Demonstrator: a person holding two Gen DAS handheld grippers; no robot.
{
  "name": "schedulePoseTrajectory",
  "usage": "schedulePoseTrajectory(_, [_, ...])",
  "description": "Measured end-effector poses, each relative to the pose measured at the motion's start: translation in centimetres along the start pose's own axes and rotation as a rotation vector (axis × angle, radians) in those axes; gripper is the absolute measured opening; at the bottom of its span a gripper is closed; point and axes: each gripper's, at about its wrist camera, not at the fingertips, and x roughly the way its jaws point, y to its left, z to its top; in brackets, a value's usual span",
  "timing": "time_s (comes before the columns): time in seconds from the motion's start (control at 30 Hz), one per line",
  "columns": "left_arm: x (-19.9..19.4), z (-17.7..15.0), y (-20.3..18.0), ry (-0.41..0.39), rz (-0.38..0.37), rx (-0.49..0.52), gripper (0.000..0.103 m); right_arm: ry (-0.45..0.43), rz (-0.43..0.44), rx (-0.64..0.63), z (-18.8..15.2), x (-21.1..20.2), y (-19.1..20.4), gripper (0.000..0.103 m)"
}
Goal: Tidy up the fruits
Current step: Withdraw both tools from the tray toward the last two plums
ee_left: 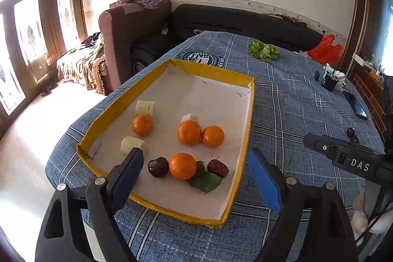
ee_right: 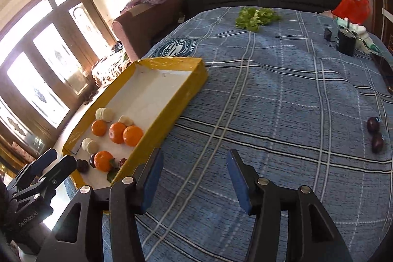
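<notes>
A shallow tray (ee_left: 211,70) with a yellow rim and a white floor lies on the blue checked cloth. In it are several mandarins (ee_left: 183,165), pale fruit pieces (ee_left: 130,144), a dark round fruit (ee_left: 158,166), a red date (ee_left: 217,167) and a green leaf (ee_left: 206,182). My left gripper (ee_left: 196,154) hangs open over the tray's near end, with nothing between its fingers. To the right of the tray (ee_right: 196,80), my right gripper (ee_right: 194,152) is open and empty above bare cloth. Two dark purple fruits (ee_right: 373,124) lie on the cloth at the far right.
A bunch of lettuce (ee_right: 255,16) lies at the far side of the table, with a red bag (ee_right: 351,4) behind it. At the back right are a black container (ee_right: 346,42) and a phone (ee_right: 385,70). The table edge runs just left of the tray; sofas stand beyond.
</notes>
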Motion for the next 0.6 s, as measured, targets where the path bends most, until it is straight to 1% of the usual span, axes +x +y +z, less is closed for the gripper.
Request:
schedulePoseTrajectory(0.37, [0.1, -0.4, -2.4, 0.014, -0.002, 0.058, 0.086, -0.032, -0.017, 0.065, -0.8, -1.6, -4.0, 0.06])
schedulePoseTrajectory(0.6, [0.5, -0.5, -4.1, 0.029, -0.036, 0.096, 0.086, -0.074, -0.053, 0.126, -0.1, -3.3, -7.5, 0.06])
